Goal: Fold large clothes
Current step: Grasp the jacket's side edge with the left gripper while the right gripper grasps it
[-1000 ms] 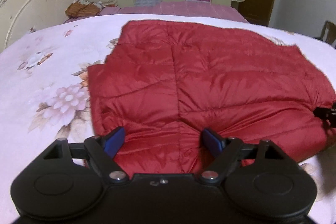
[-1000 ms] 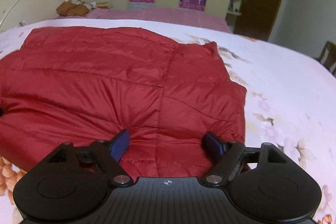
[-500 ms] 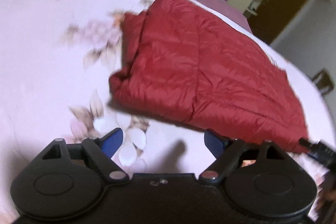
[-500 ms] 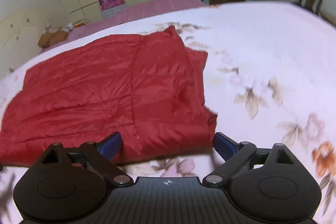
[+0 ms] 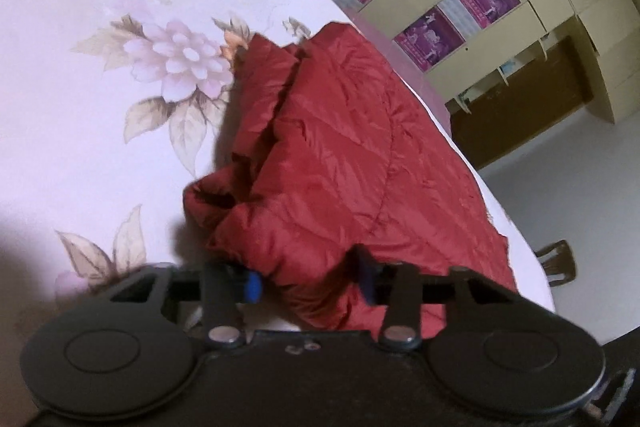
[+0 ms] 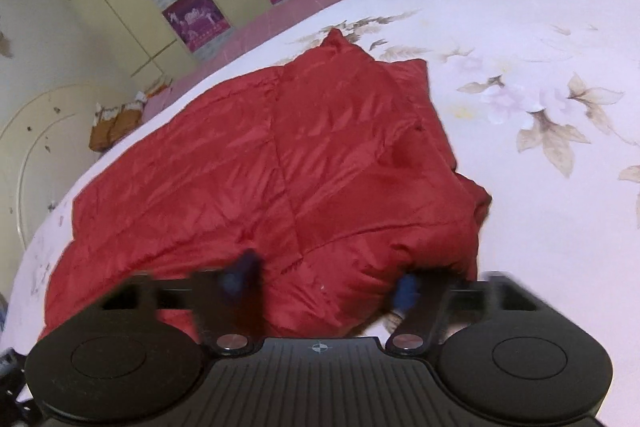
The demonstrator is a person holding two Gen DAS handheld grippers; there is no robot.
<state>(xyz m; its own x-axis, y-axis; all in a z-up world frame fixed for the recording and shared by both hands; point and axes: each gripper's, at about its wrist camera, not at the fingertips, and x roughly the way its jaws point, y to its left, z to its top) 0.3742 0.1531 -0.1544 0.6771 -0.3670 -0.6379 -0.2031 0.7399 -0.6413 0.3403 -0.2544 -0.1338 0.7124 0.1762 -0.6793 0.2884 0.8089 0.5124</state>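
Observation:
A red quilted jacket (image 5: 340, 147) lies folded on the floral bed sheet (image 5: 100, 107). My left gripper (image 5: 309, 285) has rolled onto its side at the jacket's near left corner. Its jaws are closing, and the puffy fabric bulges between the blue pads (image 5: 252, 285). In the right wrist view the jacket (image 6: 260, 167) spreads away to the left. My right gripper (image 6: 323, 283) is at its near right corner. Those jaws are also closing, blurred by motion, with red fabric filling the gap between the pads (image 6: 406, 291).
The pale floral sheet (image 6: 540, 47) stretches wide to the right of the jacket. A cream wardrobe with purple posters (image 6: 192, 15) stands behind the bed, beside a curved headboard (image 6: 36, 131). A wooden chair (image 5: 558, 261) is past the bed's far edge.
Both grippers moved from the jacket's middle edge out to its near corners and rolled sideways. Their jaws went from wide open over bare sheet to closing on the fabric.

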